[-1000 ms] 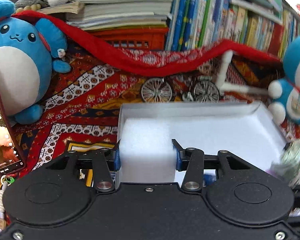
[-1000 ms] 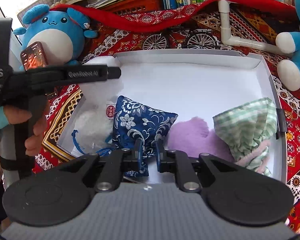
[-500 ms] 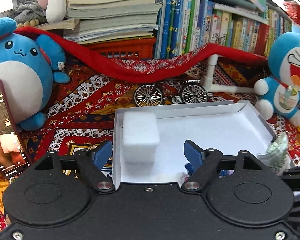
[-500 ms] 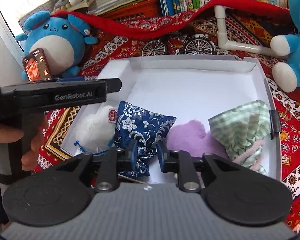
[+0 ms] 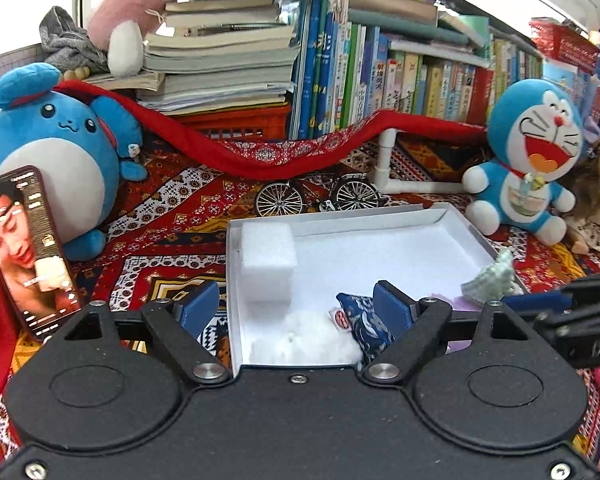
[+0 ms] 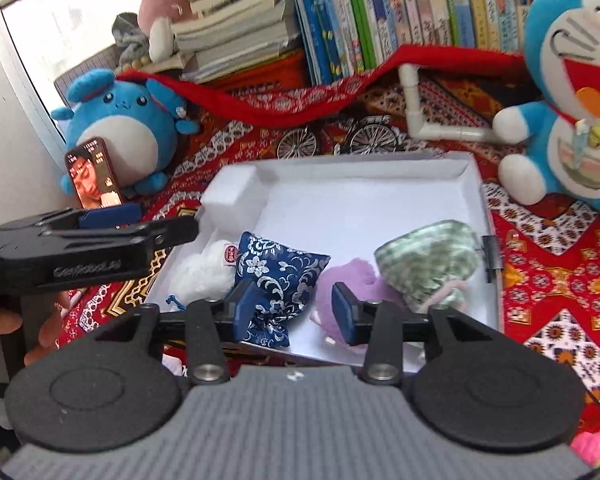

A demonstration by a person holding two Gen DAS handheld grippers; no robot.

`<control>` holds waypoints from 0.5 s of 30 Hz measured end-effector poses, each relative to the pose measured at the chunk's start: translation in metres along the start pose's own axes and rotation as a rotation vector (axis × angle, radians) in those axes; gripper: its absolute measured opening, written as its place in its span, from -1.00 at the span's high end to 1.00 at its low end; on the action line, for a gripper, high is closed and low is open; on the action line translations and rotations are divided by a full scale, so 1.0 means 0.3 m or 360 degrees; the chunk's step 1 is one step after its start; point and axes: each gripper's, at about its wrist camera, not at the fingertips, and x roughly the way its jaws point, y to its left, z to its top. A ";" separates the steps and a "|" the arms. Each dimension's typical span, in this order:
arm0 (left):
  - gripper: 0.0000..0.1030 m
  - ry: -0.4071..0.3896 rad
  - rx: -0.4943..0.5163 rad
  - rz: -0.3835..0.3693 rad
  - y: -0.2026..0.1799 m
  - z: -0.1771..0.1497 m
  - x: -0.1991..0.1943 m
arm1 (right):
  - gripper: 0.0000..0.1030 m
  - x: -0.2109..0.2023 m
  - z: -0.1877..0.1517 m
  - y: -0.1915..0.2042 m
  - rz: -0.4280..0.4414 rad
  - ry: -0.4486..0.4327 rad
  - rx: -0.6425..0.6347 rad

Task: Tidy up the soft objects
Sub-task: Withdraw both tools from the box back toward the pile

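Note:
A white box (image 5: 340, 216) (image 6: 486, 216) holds several soft things. A white foam block (image 5: 266, 264) (image 6: 232, 196) stands in its far left corner. Nearer lie a white fluffy piece (image 5: 300, 340) (image 6: 204, 272), a blue floral pouch (image 5: 364, 322) (image 6: 276, 272), a purple plush (image 6: 348, 280) and a green checked pouch (image 5: 492, 280) (image 6: 428, 260). My left gripper (image 5: 296, 308) (image 6: 152, 220) hangs back from the block, its jaws opening with nothing between them. My right gripper (image 6: 293, 308) (image 5: 560, 308) hovers over the blue pouch's near end, jaws opening, pads off it.
A round blue plush (image 5: 56, 152) with a phone (image 5: 24, 248) leaning on it stands left of the box. A blue cat plush (image 5: 528, 160) and a doll (image 5: 596, 200) sit on the right. A model bicycle (image 5: 316, 198), a white pipe (image 5: 388, 168) and books (image 5: 380, 80) lie behind.
The left gripper let go of the foam block, which stays in the box corner, and drew back and up. The right gripper's shut jaws parted at the blue pouch and it pulled back too.

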 end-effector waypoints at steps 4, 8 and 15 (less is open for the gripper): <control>-0.63 -0.0036 0.0001 -0.0011 0.026 -0.027 -0.074 | -0.26 -0.069 -0.025 -0.024 -0.0003 -0.0058 -0.0009; -0.64 -0.0057 -0.0020 -0.0031 0.053 -0.066 -0.138 | -0.37 -0.126 -0.062 -0.045 -0.0022 -0.0107 -0.0050; -0.66 -0.0041 -0.0047 -0.0105 0.075 -0.161 -0.217 | -0.60 -0.219 -0.163 -0.062 0.0015 -0.0192 -0.0156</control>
